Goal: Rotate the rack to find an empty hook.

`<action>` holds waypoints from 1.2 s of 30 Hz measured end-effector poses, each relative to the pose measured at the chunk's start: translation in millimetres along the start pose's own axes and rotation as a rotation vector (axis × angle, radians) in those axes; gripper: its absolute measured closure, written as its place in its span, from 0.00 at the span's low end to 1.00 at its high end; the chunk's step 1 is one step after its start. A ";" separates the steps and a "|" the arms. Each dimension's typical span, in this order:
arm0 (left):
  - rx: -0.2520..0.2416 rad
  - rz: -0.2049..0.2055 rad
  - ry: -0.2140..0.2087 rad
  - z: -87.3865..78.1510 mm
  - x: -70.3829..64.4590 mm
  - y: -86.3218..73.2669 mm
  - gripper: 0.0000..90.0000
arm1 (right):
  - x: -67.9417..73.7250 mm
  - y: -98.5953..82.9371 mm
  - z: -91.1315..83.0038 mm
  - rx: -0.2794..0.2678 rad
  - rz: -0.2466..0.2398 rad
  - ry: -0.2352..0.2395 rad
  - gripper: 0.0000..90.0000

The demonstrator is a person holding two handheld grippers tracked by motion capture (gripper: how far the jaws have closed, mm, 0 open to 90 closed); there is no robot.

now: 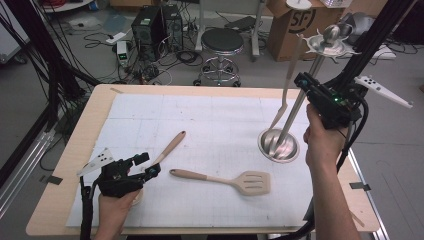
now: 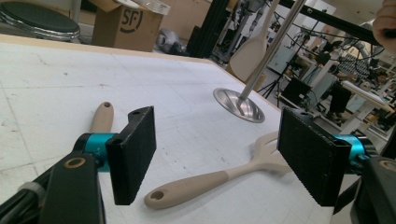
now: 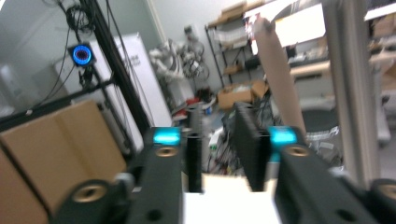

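Observation:
A beige slotted spatula (image 1: pixel 235 181) lies flat on the white mat; its handle (image 2: pixel 187 189) runs between my left gripper's wide-apart pads. My left gripper (image 1: pixel 148 165) (image 2: pixel 224 154) is open, low over the mat at the front left. A second utensil's wooden handle (image 1: pixel 171 146) (image 2: pixel 102 116) lies just beyond it, its head hidden under the gripper. A metal stand (image 1: pixel 278 145) (image 2: pixel 238 105) rises at the right, with a beige utensil (image 1: pixel 287 85) (image 3: pixel 278 79) hanging from its top. My right gripper (image 1: pixel 303 81) (image 3: pixel 219 154) is raised beside the stand's pole (image 3: pixel 350 84), open with nothing between its jaws.
The white mat (image 1: pixel 215 125) covers most of the wooden table (image 1: pixel 80 135). Behind the table stand a round stool (image 1: pixel 221 42), a cardboard box (image 1: pixel 292 25) and computer towers (image 1: pixel 155 25) among cables. A black frame post (image 1: pixel 372 45) stands at the right.

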State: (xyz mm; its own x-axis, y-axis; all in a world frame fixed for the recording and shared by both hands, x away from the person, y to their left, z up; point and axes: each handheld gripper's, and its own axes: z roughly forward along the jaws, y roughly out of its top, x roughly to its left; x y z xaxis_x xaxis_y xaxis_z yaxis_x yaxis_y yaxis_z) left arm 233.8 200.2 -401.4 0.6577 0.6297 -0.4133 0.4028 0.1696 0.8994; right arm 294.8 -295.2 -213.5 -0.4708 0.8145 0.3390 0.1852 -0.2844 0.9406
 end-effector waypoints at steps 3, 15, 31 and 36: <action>-0.001 -0.006 0.004 -0.5 0.9 -0.2 0.32 | -3.1 -6.7 -1.3 0.019 -0.007 0.039 0.64; -0.003 -0.004 0.006 -2.9 2.4 0.3 0.32 | -7.9 -35.6 4.6 0.109 -0.013 0.098 0.44; 0.001 0.009 0.003 -2.5 1.3 -0.1 0.32 | -11.3 -79.7 4.0 0.172 0.083 0.155 0.43; 0.002 0.007 0.003 -2.6 0.6 -0.2 0.32 | -12.6 -90.2 2.5 0.185 0.110 0.163 0.43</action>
State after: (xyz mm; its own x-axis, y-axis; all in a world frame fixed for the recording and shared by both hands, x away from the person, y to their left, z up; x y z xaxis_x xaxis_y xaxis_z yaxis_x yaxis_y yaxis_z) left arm 232.5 202.5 -401.5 0.6590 0.6328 -0.4065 0.3991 0.1638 0.9021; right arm 286.1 -278.6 -302.6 -0.5693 0.6873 0.4512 0.3902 -0.2573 0.8841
